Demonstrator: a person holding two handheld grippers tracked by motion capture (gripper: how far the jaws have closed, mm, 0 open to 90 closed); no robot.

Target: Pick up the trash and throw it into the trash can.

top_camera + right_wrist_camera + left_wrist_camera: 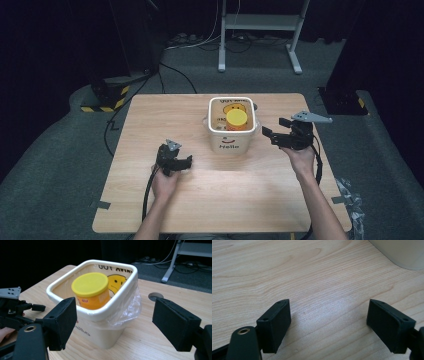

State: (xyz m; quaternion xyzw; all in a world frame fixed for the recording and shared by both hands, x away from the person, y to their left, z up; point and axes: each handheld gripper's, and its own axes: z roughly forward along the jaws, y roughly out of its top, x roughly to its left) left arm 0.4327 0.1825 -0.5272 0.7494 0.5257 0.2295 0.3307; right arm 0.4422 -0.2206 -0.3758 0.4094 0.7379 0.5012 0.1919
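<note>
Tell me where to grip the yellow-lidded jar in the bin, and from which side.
Grip the jar around its yellow lid and the neck just under it, coming from above. It stands tilted inside the bin, whose walls hide its lower body, so a side approach looks blocked. The right gripper, jaws open beside the bin, is nearest.

The left gripper rests low in the person's left hand, jaws spread with nothing between them. The right gripper, held higher in the right hand, points leftward, jaws apart and empty.
</note>
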